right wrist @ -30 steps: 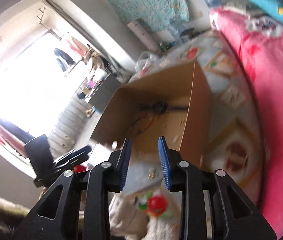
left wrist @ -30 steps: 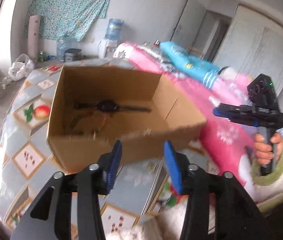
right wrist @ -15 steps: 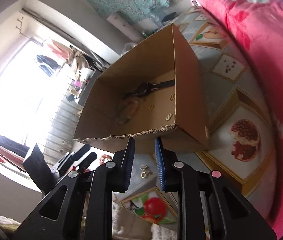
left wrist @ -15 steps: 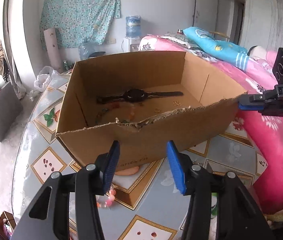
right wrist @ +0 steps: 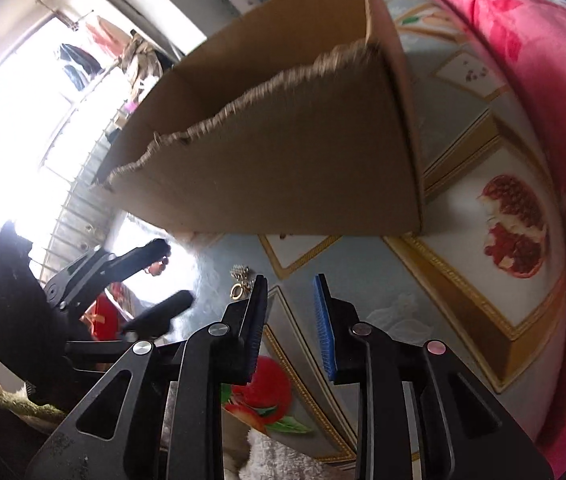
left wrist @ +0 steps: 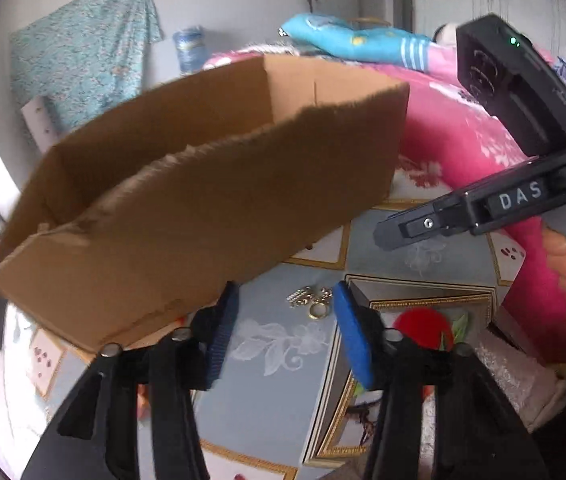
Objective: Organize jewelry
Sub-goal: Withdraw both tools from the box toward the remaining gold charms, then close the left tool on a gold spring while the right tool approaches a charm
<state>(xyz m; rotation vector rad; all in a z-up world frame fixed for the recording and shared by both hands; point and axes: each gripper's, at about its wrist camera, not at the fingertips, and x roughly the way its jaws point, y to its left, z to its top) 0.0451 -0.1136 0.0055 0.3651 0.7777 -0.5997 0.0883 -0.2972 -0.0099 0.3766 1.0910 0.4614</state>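
Two grippers hover empty: left gripper [left wrist: 285, 322] closing, right gripper [right wrist: 289, 322] narrow, opening. Gold ring cluster [left wrist: 311, 300] lies before brown cardboard box [left wrist: 203, 200]; only right wrist view shows red bead bracelet [right wrist: 159, 266].

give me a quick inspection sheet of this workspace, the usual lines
surface: table under a fruit-print cloth
job's things: gold ring and small silver pieces loose on the cloth; cardboard box behind them, inside hidden
clutter: pink beads near the box, partly hidden
grippers: left gripper closing, right gripper opening, nothing between the jaws of either
cables: nothing seen
surroundings: pink blanket, bright window
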